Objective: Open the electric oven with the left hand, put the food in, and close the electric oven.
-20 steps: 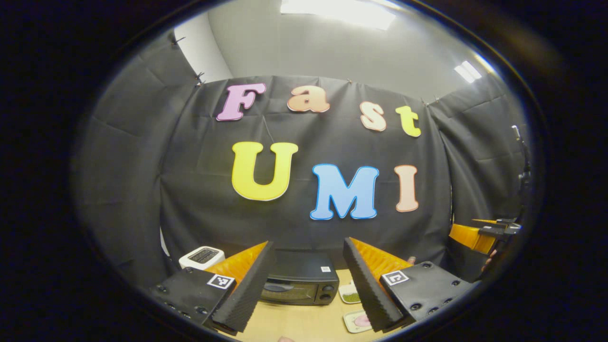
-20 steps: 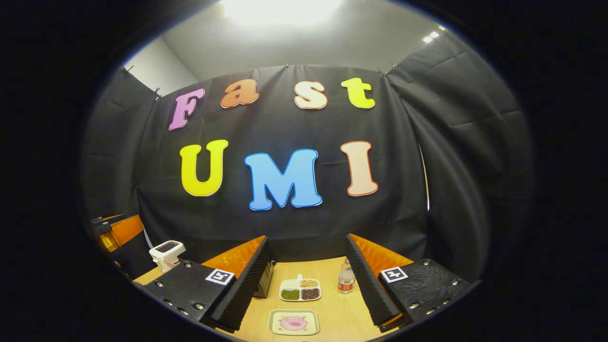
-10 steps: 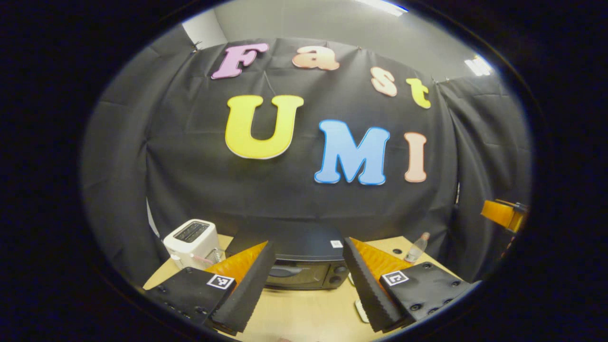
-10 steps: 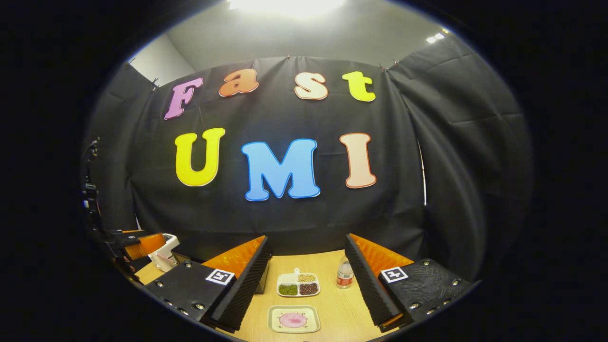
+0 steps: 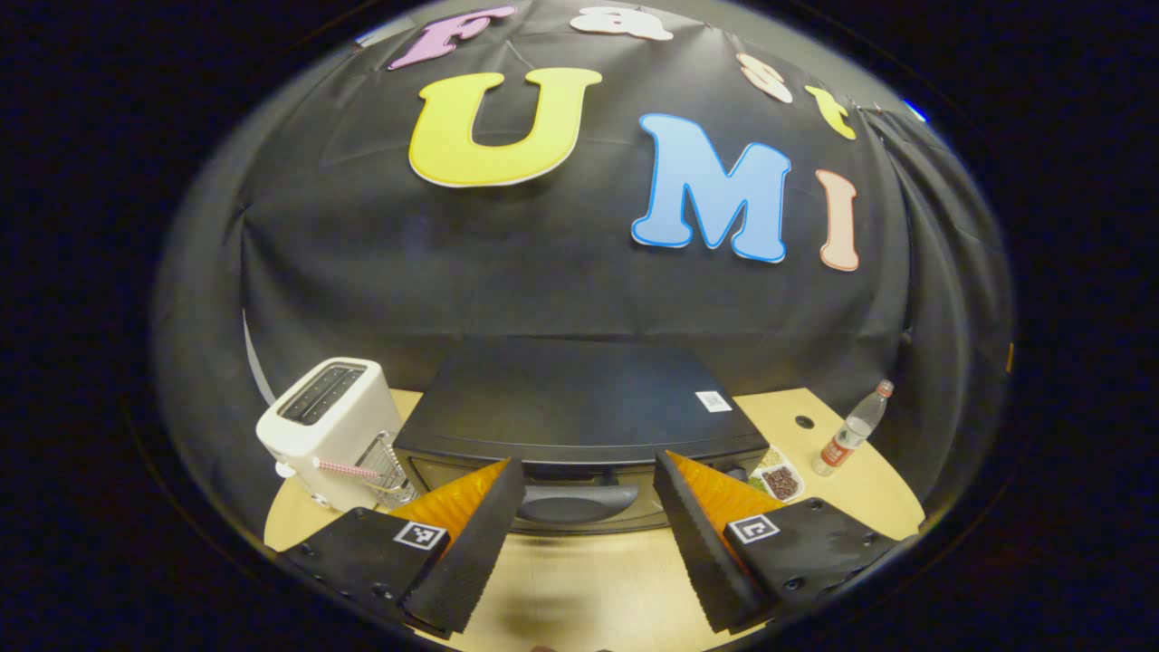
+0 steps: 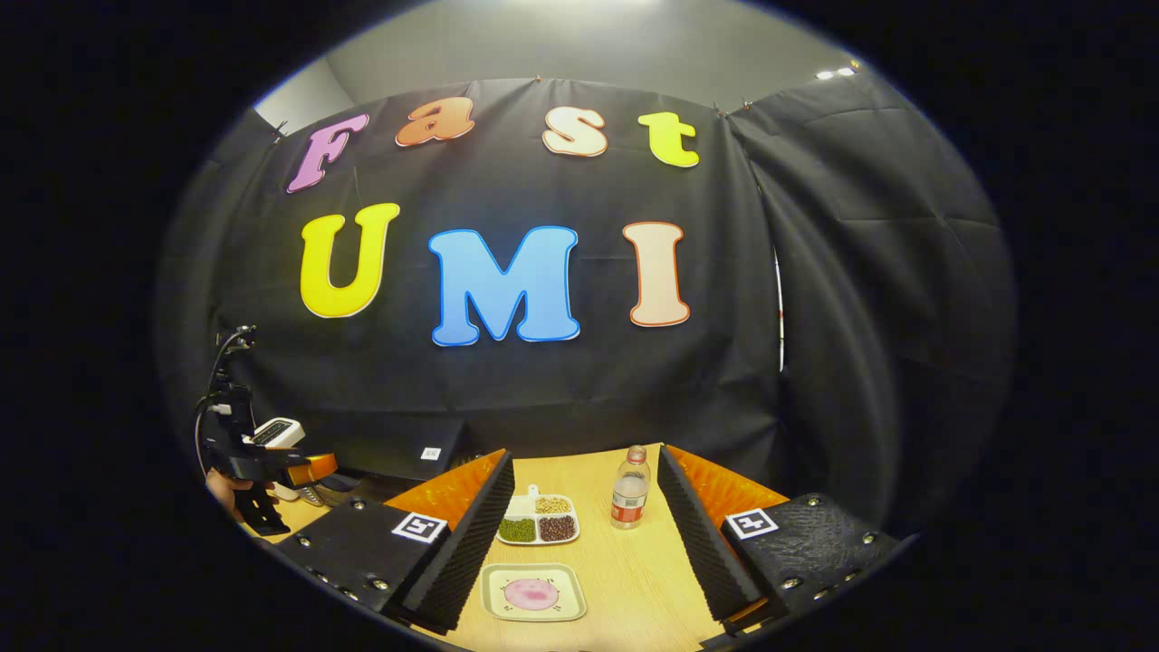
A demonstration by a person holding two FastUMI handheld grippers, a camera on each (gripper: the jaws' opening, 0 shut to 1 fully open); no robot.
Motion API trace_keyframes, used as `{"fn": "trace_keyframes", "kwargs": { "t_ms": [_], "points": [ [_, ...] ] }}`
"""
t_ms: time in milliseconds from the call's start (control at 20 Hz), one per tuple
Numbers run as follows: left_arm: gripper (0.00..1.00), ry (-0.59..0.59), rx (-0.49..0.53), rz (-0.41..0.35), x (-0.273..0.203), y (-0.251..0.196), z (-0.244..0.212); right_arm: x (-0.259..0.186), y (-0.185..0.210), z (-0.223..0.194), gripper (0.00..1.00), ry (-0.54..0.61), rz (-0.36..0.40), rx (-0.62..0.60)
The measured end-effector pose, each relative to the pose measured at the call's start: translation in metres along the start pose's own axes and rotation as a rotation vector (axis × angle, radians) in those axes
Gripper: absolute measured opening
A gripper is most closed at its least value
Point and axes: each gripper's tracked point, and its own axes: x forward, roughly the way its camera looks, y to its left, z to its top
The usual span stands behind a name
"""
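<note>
My left gripper [image 5: 587,534] fingers spread wide, holding nothing, straddling oven handle [image 5: 569,503] just ahead. Electric oven [image 5: 579,407] door shut, on wooden table [image 5: 589,593], toaster [image 5: 324,430] beside it. My right gripper [image 6: 584,534] also spread, empty, above plate with pink food [image 6: 531,592]. Beyond: divided dish [image 6: 538,522], bottle [image 6: 628,499].

On the table [image 5: 625,598], the toaster [image 5: 328,426] stands left of the oven [image 5: 579,426], the bottle [image 5: 851,435] right.
</note>
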Motion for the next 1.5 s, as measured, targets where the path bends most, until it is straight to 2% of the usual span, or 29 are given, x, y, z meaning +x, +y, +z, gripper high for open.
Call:
{"fn": "trace_keyframes", "kwargs": {
  "t_ms": [150,200,350,550,600,850,1150,1200,1250,1400,1500],
  "points": [
    [0.97,0.014,0.015,0.019,0.020,0.009,-0.007,0.001,-0.007,-0.004,0.96,0.012,-0.034,-0.002],
    [1.00,0.028,0.024,0.026,0.027,0.011,-0.013,0.001,-0.008,-0.005,0.96,0.016,-0.040,-0.002],
    [1.00,0.063,0.046,0.043,0.040,0.013,-0.025,0.000,-0.011,-0.006,0.96,0.021,-0.051,-0.002],
    [0.98,0.047,0.092,0.069,0.044,0.015,-0.027,0.000,-0.013,-0.009,0.96,0.025,-0.053,0.002],
    [1.00,0.040,0.084,0.071,0.042,0.014,-0.027,0.000,-0.012,-0.010,0.96,0.028,-0.051,0.004],
    [0.98,0.055,0.075,0.072,0.025,0.013,-0.039,-0.001,-0.008,-0.008,0.96,0.023,-0.031,0.014],
    [1.00,0.081,0.055,0.069,-0.009,0.010,-0.079,-0.004,-0.002,-0.008,0.96,0.026,-0.006,0.013],
    [0.97,0.086,0.051,0.069,-0.012,0.010,-0.086,-0.004,-0.001,-0.009,0.96,0.026,-0.004,0.010],
    [1.00,0.092,0.054,0.070,-0.016,0.010,-0.092,-0.005,-0.001,-0.009,0.96,0.028,-0.002,0.008],
    [0.97,0.103,0.059,0.071,-0.022,0.008,-0.104,-0.010,0.002,-0.010,0.96,0.031,0.005,0.003],
    [1.00,0.117,0.055,0.072,-0.026,0.008,-0.113,-0.012,0.002,-0.012,0.96,0.037,0.009,-0.004]
  ]
}}
